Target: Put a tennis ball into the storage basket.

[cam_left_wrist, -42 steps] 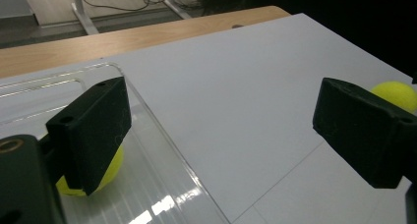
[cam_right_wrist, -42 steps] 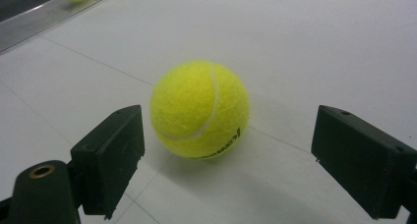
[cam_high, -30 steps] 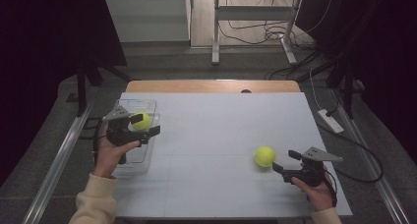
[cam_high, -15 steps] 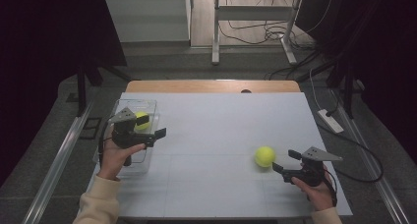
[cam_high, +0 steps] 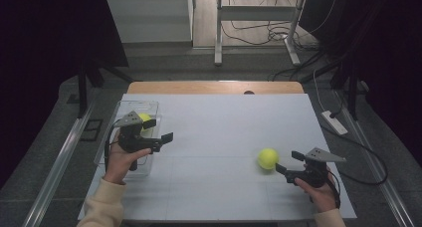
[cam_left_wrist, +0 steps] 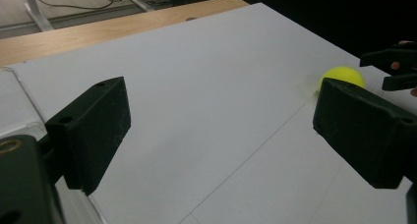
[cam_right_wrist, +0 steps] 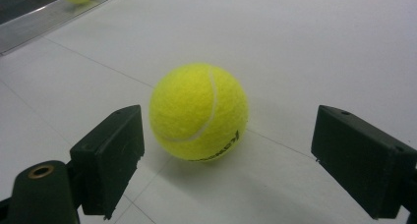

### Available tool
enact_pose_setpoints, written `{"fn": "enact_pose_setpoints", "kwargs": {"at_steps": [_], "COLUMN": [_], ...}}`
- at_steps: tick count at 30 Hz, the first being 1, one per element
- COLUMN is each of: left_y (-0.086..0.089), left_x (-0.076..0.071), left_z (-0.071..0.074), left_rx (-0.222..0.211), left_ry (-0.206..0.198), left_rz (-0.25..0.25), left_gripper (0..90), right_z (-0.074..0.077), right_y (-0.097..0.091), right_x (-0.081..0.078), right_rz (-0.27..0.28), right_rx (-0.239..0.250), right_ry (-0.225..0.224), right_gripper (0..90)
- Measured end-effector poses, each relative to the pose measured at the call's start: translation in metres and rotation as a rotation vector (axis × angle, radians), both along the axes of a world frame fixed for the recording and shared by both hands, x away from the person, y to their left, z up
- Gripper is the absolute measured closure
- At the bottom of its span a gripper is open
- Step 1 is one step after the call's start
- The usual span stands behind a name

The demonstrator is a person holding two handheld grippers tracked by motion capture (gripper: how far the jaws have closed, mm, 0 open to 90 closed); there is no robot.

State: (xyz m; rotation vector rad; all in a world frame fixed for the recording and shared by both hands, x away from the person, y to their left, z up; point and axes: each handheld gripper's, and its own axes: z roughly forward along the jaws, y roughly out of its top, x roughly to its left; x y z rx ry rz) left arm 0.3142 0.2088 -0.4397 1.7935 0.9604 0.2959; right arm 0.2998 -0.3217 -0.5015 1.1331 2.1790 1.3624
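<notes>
Change since a second ago is on my left side: the left gripper has drawn back from above the clear plastic box toward the middle of the table, and its jaws stand wide apart with nothing between them. One fuzzy yellow-green tennis ball lies inside that box, at its far end, so I judge that this ball is already delivered and the left hand is free again. In the left gripper view the jaws now point across the white table toward the other side.

There the second yellow-green tennis ball rests on the table, just in front of the right gripper. This gripper is released too; its black jaws stand on each side of the ball without touching it, and it did not move. I think the next step is to close on this ball and carry it to the box.
</notes>
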Motion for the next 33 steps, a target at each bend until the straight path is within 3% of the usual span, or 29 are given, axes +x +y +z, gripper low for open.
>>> {"fn": "enact_pose_setpoints", "kwargs": {"at_steps": [16, 33], "left_y": [-0.026, -0.056], "left_x": [0.006, 0.006], "left_z": [-0.008, -0.009], "left_rx": [0.035, 0.064], "left_ry": [0.030, 0.031], "left_rz": [-0.053, -0.118], "left_gripper": [8.5, 8.5], "right_z": [-0.003, -0.004], "right_y": [0.000, 0.001], "right_x": [0.002, 0.000], "right_rz": [-0.001, 0.007], "right_rx": [-0.010, -0.024], "right_ry": [0.011, 0.010], "right_gripper": [12.1, 12.1]}}
